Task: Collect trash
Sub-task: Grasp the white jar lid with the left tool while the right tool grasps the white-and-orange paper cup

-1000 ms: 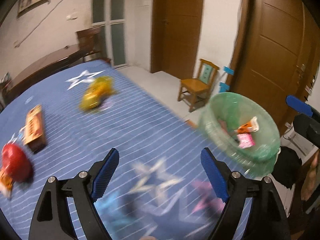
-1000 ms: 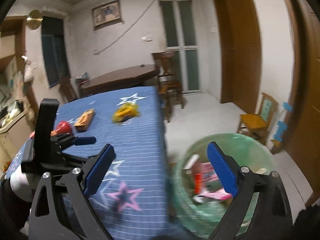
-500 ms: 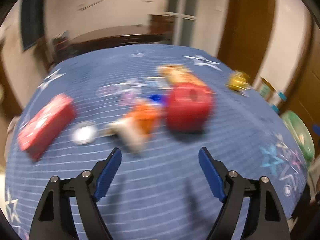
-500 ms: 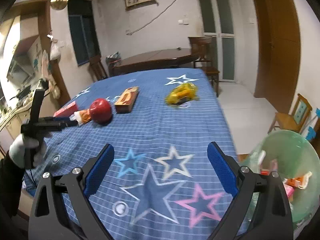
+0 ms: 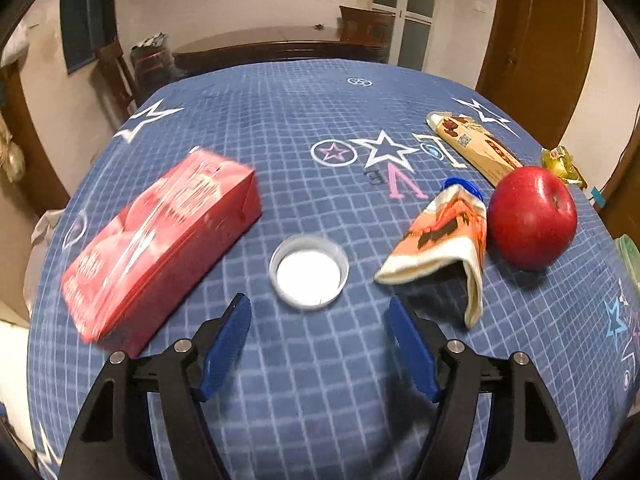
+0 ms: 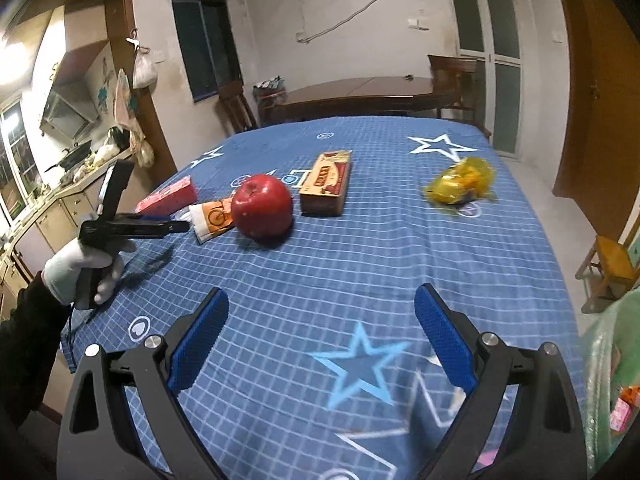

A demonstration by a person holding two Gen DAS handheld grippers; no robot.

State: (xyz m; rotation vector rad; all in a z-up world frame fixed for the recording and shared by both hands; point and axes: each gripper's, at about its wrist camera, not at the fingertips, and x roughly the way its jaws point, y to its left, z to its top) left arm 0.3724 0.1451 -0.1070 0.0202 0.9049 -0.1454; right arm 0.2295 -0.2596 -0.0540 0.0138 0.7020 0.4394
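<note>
Your left gripper (image 5: 318,314) hovers with fingers apart just short of the round white plastic cap (image 5: 308,272) near the bench's (image 5: 280,128) left edge; your right gripper (image 6: 320,324) hangs empty, fingers apart.

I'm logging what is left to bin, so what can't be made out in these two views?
- Red box: print motion-blurred, left view.
- Yellow wrapper: blurred in right view, tiny at the edge in left.
- Bin: cut off by the right view's edge; contents mostly unseen.
- White lid: hidden behind the left gripper in right view.
</note>
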